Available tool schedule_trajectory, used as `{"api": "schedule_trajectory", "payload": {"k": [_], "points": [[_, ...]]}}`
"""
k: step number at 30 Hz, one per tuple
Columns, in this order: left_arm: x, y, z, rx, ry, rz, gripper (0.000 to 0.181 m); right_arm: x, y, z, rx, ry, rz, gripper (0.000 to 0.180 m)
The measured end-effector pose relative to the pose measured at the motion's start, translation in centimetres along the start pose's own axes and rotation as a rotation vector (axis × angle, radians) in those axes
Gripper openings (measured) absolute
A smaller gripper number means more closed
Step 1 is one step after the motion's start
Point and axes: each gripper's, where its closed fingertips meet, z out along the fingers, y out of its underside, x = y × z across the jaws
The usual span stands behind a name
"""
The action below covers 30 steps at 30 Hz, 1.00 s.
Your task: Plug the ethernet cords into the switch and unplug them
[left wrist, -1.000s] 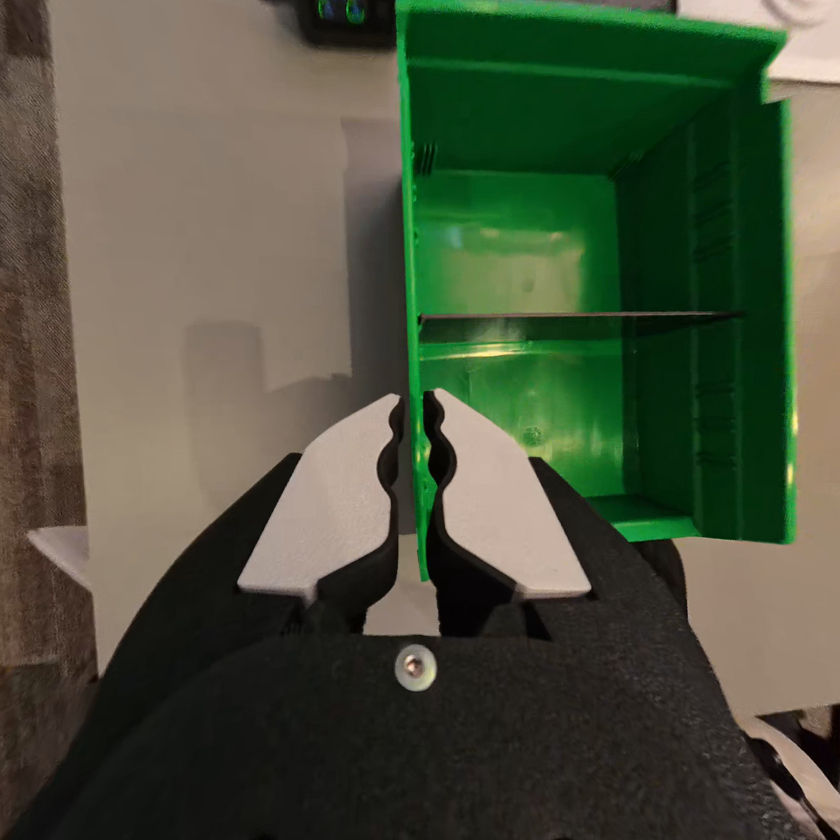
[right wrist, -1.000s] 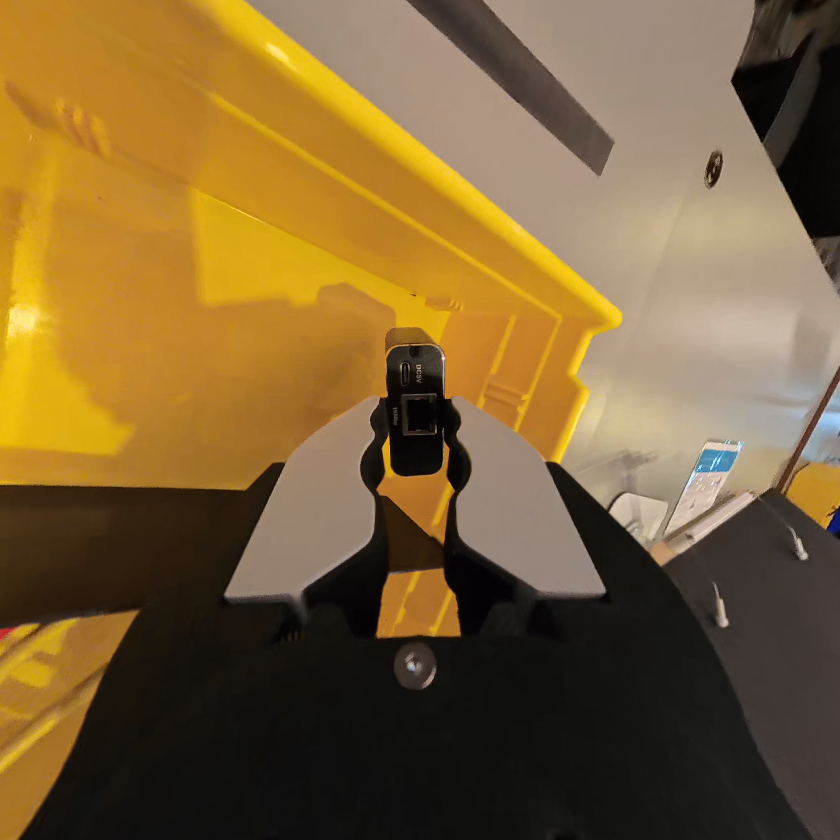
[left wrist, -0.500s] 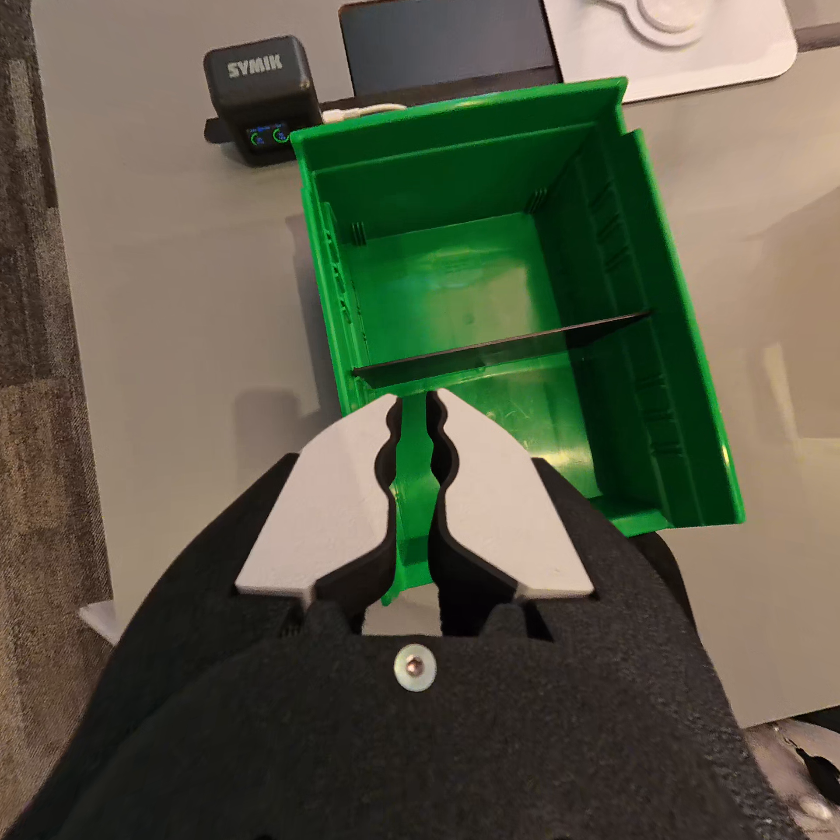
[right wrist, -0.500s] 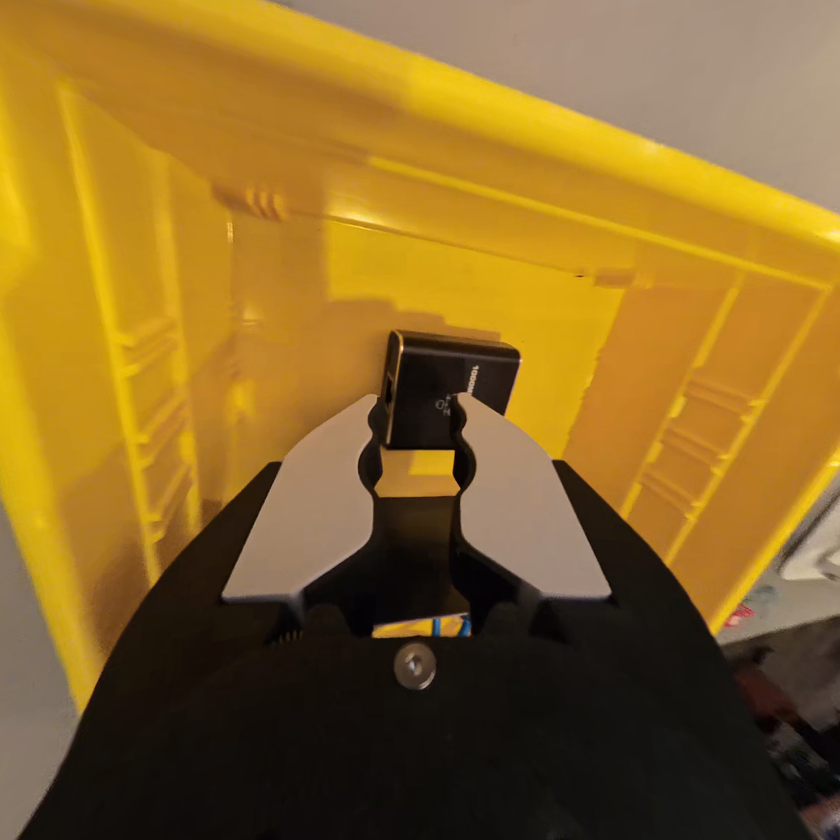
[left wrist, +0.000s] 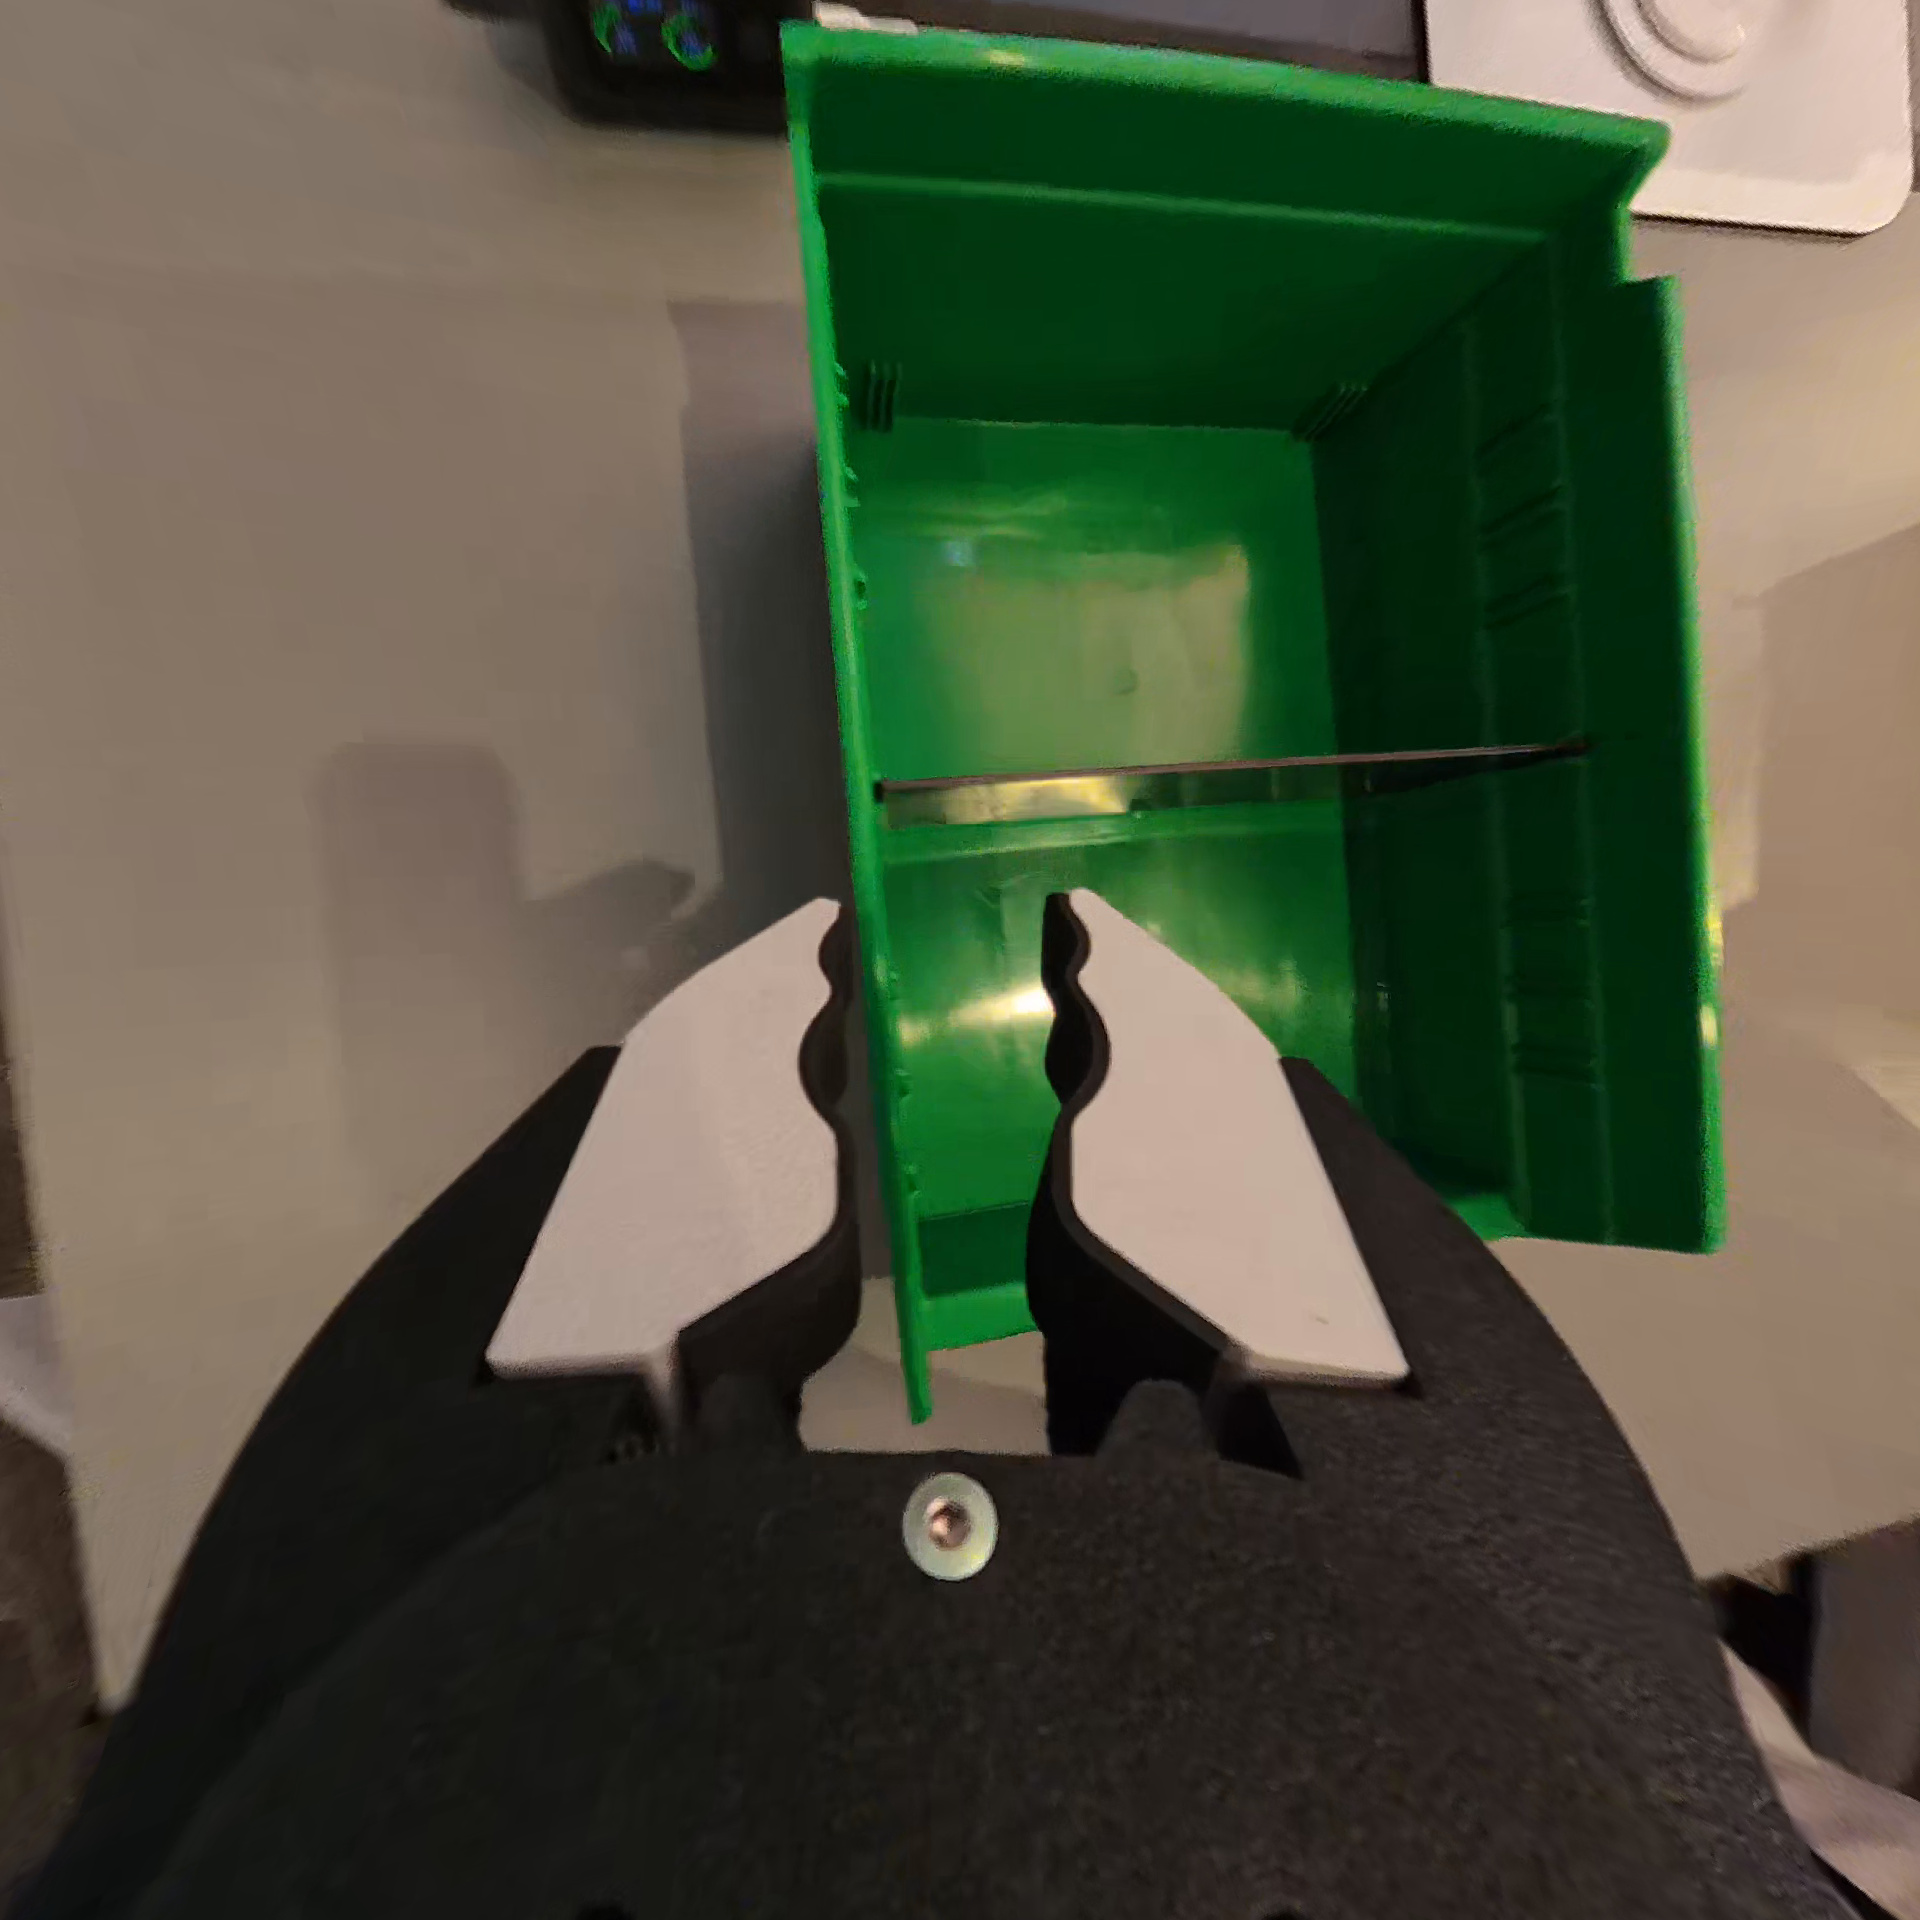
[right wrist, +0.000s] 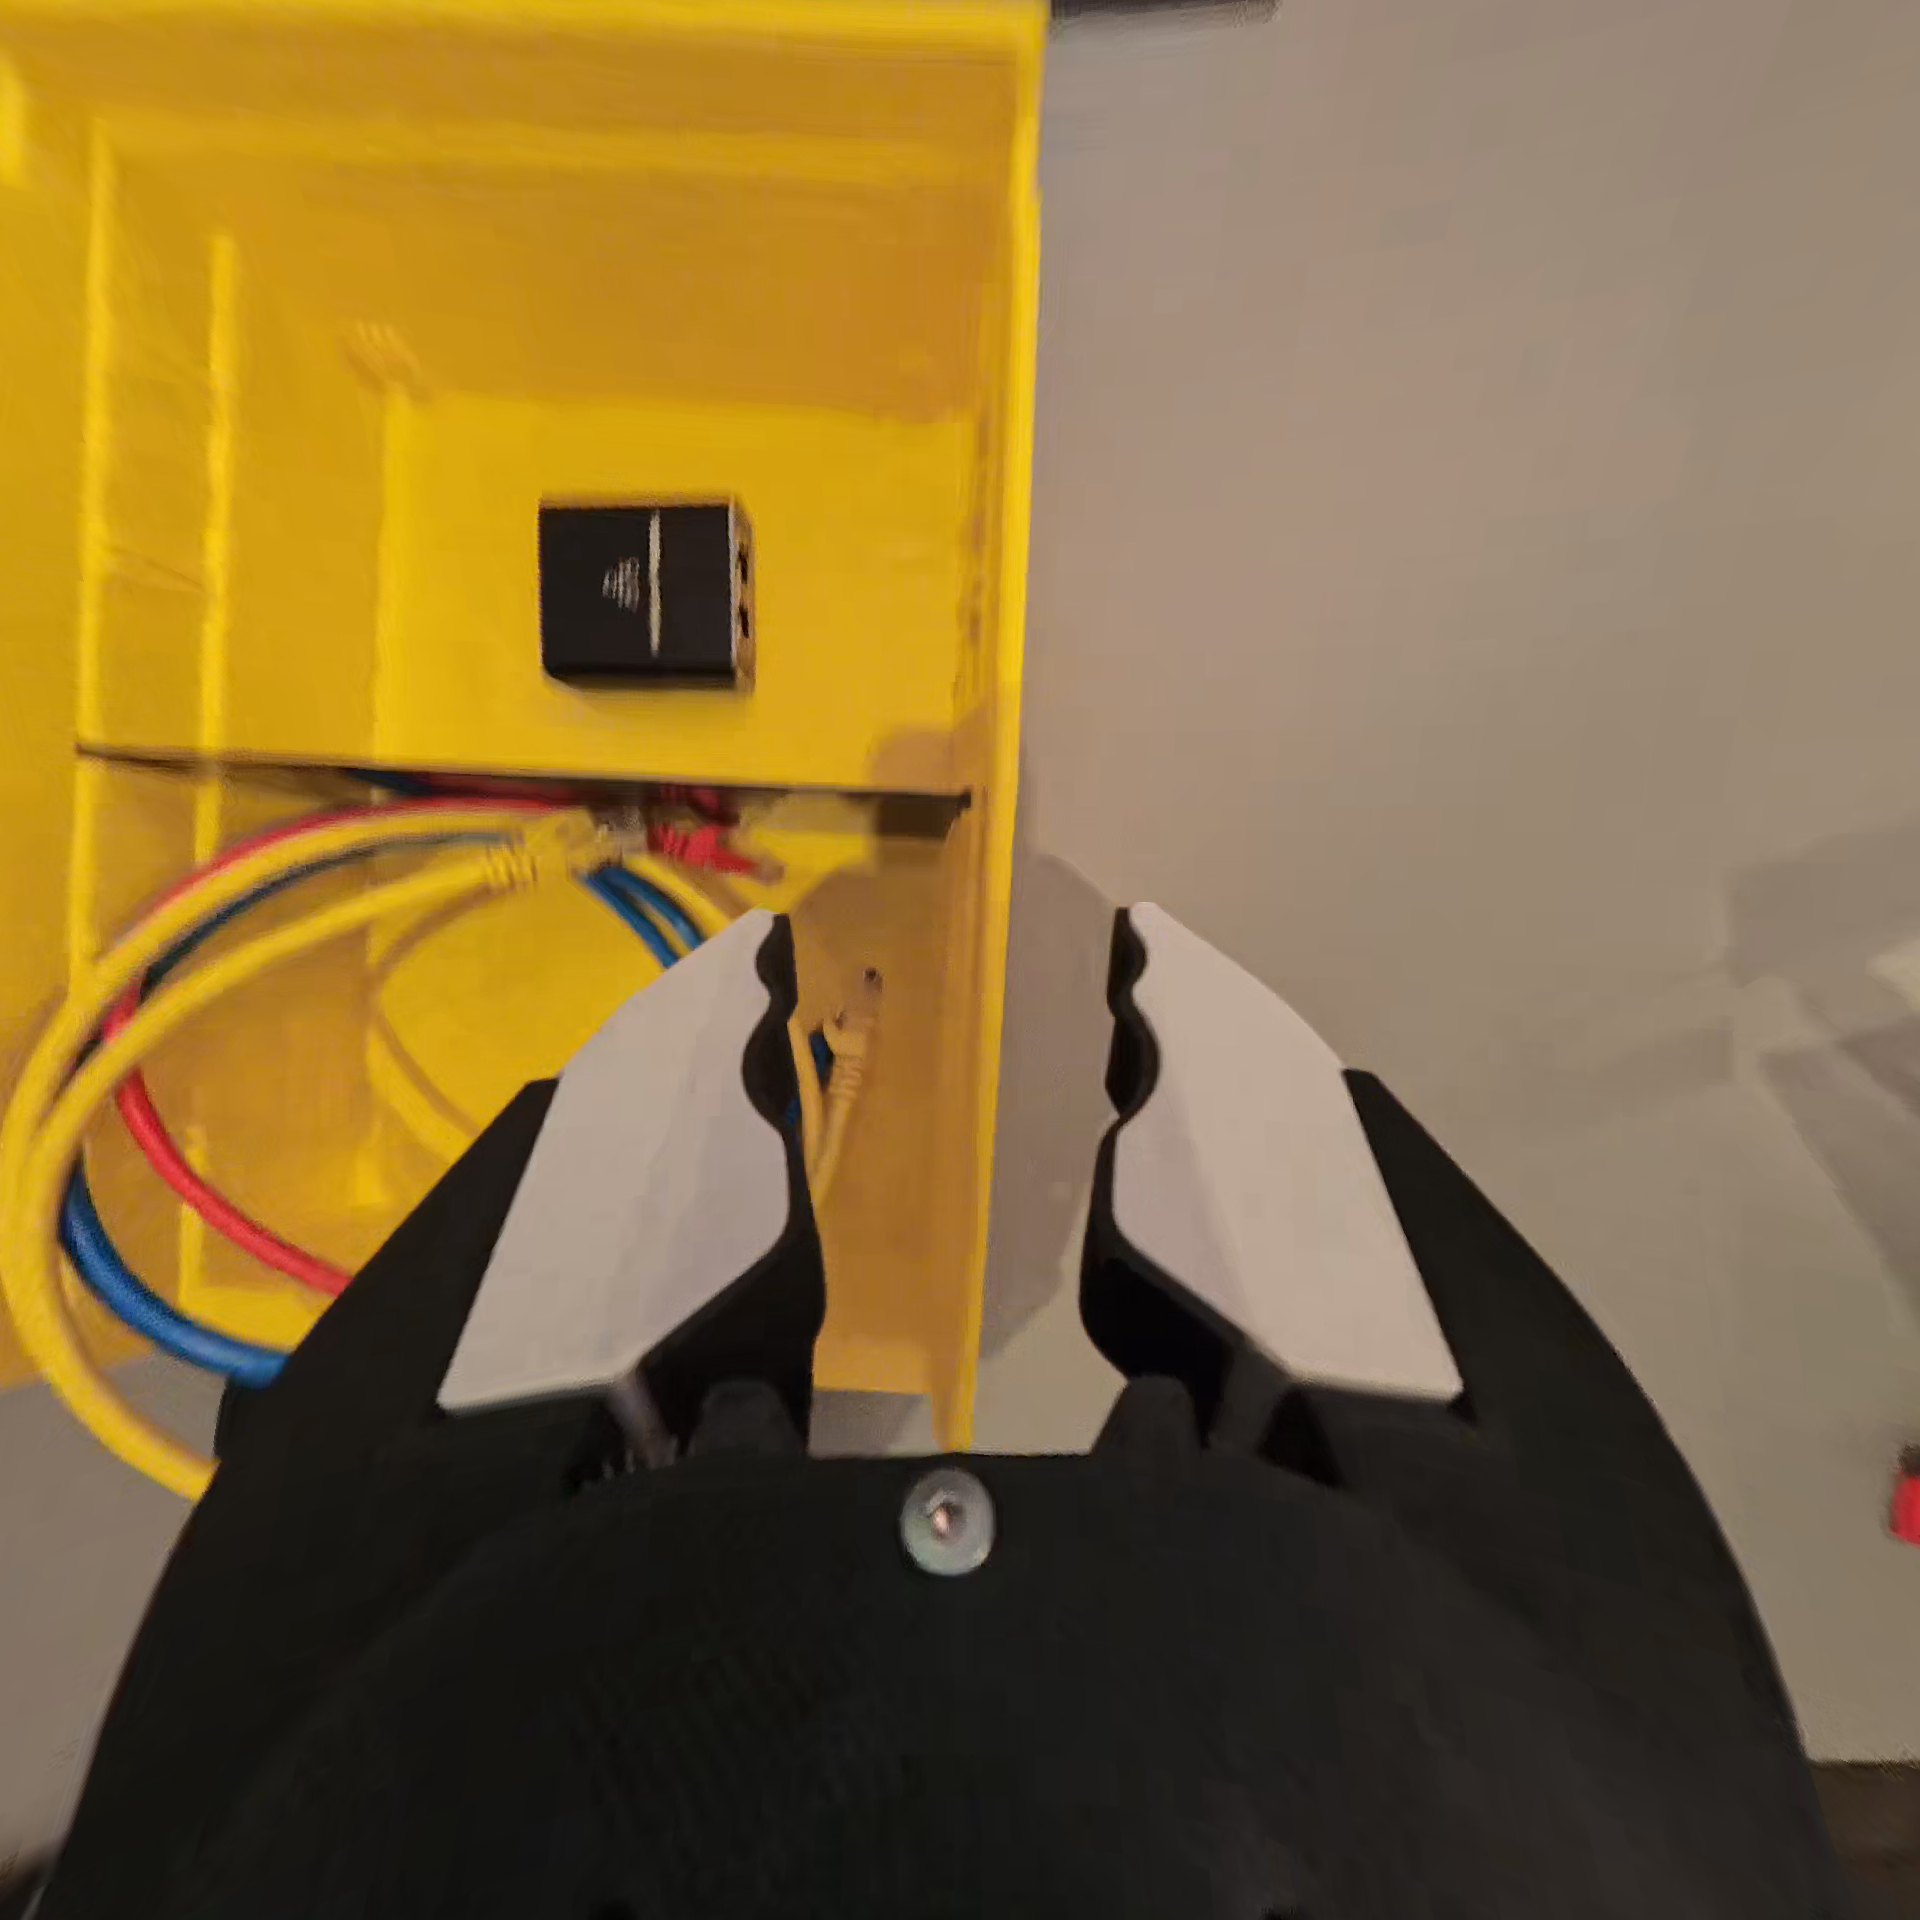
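1. The left gripper has its fingers parted and straddles the left wall of the green bin; it grasps nothing.
2. That bin lies on the table, with a thin dark divider across it (both halves look bare).
3. The right gripper is spread wide over the right wall of the yellow bin, holding nothing.
4. The switch, a small black box, lies in the yellow bin's far compartment, well apart from the gripper.
5. The cords (yellow, blue and red) lie coiled in the near compartment, unplugged.
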Motion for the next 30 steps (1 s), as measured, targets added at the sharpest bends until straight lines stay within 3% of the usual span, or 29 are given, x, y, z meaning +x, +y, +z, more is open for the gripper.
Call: {"api": "schedule_trajectory", "payload": {"k": [6,9,12,25,30], "points": [[-0.1,0.7,1.9,-0.101,-0.053,-0.005,0.040,-1.2,3.6,2.5,-0.219,-0.203,0.057,0.030],[-0.4,2.0,3.1,-0.192,-0.072,-0.014,0.042,-0.5,4.7,3.5,-0.277,-0.170,0.009,0.009],[-0.2,3.5,4.0,-0.283,-0.055,-0.026,0.040,-1.0,4.5,3.7,-0.277,-0.197,0.002,0.009],[-1.2,5.3,4.2,-0.347,-0.027,-0.077,0.013,-7.9,4.0,4.5,-0.407,-0.220,-0.160,0.009],[-0.4,6.0,4.8,-0.423,-0.039,-0.027,0.013,-10.8,4.0,4.8,-0.459,-0.229,-0.210,0.009]]}}
